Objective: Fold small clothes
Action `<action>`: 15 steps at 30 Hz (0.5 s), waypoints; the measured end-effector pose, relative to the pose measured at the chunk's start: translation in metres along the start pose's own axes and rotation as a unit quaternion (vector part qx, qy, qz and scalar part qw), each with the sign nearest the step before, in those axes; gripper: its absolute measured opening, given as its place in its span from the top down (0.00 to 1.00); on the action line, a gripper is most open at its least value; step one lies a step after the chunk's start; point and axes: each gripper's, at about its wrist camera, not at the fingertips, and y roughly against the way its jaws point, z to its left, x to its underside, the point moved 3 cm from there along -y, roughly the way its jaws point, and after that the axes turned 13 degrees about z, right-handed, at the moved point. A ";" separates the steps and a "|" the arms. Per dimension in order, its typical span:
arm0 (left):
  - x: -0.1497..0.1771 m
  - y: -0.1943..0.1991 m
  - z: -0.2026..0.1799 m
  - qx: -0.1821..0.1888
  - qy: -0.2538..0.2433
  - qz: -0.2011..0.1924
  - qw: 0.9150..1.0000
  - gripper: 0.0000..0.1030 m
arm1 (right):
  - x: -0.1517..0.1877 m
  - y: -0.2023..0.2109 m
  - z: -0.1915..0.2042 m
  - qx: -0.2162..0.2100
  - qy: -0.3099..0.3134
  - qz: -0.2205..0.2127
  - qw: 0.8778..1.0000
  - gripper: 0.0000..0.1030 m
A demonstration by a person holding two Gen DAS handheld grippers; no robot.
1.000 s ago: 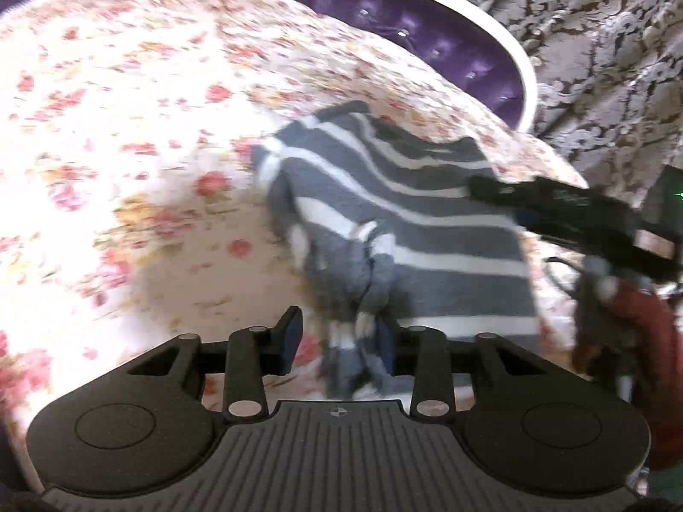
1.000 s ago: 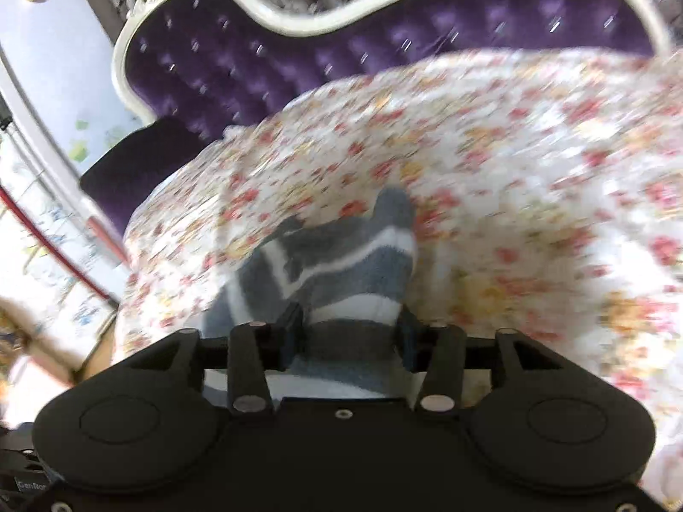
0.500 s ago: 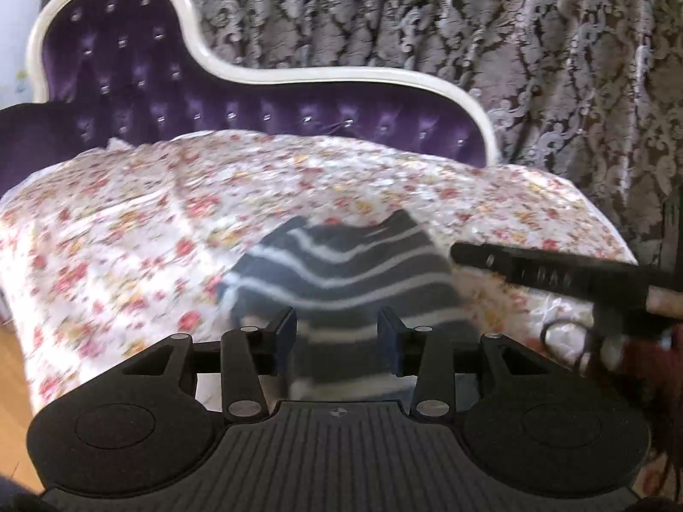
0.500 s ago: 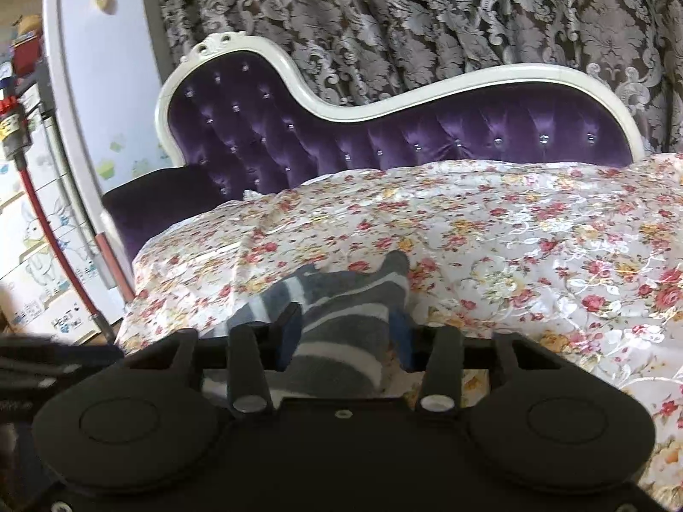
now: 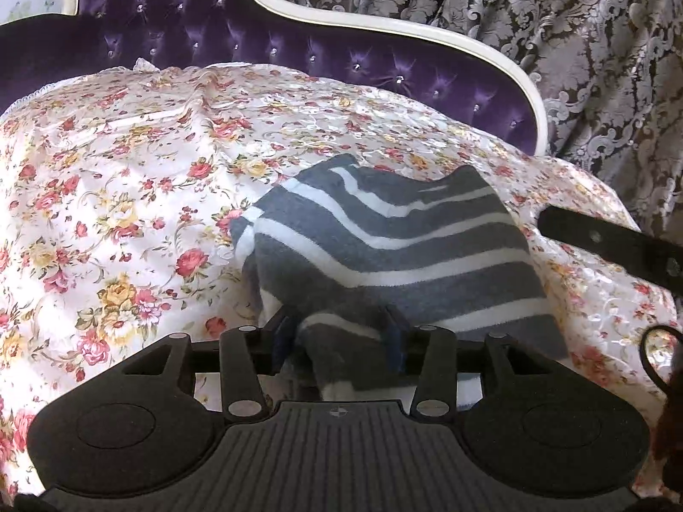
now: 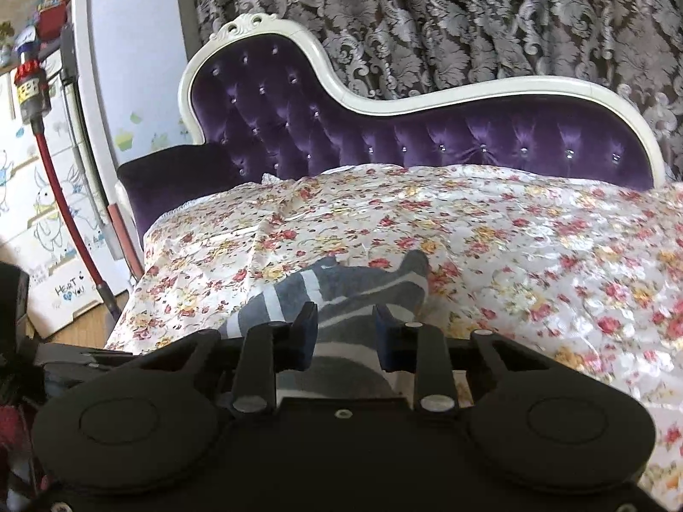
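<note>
The couch (image 6: pixel 427 136) carries a floral cover (image 5: pixel 128 196), and on that cover lies the striped grey garment (image 5: pixel 405 256), its near edge bunched up between both sets of tongs. No box or basket is in view. The slick cover could slide and wrinkle under any pull. The left tongs (image 5: pixel 337 341), just widening, seem to pinch a fold that may slip free. The right tongs (image 6: pixel 345 337), just narrowing, straddle cloth; whether they grip is unclear.

Garment (image 5: pixel 397 251) on bedspread (image 5: pixel 128 196); headboard (image 5: pixel 205 21) behind; curtain (image 5: pixel 555 21) behind headboard.
</note>
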 end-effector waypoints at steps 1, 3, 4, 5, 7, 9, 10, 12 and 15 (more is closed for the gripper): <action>0.001 0.000 0.000 -0.002 0.002 -0.001 1.000 0.55 | -0.002 -0.004 0.001 0.001 0.003 0.003 1.000 0.63; 0.003 -0.002 0.002 -0.003 0.010 -0.001 1.000 0.52 | -0.006 -0.016 0.002 0.013 0.012 0.014 1.000 0.63; 0.003 -0.003 0.003 0.000 0.018 -0.001 1.000 0.50 | -0.006 -0.024 0.001 0.023 0.015 0.023 0.999 0.64; 0.005 -0.005 0.006 0.004 0.028 0.000 1.000 0.48 | -0.006 -0.033 -0.002 0.028 0.016 0.034 0.999 0.69; 0.007 -0.008 0.012 0.016 0.052 0.006 0.999 0.43 | -0.002 -0.061 -0.009 0.036 0.010 0.074 0.997 0.71; 0.008 -0.007 0.013 0.019 0.053 0.003 0.998 0.43 | 0.003 -0.079 -0.016 0.032 0.003 0.087 0.996 0.71; 0.007 -0.006 0.011 0.013 0.048 0.003 0.999 0.43 | 0.002 -0.083 -0.018 0.028 -0.002 0.083 0.996 0.70; 0.007 -0.007 0.009 0.007 0.044 0.002 0.999 0.43 | 0.000 -0.086 -0.017 0.030 -0.003 0.087 0.996 0.70; 0.007 -0.007 0.010 0.008 0.044 0.001 0.999 0.42 | 0.000 -0.086 -0.017 0.033 0.002 0.085 0.996 0.71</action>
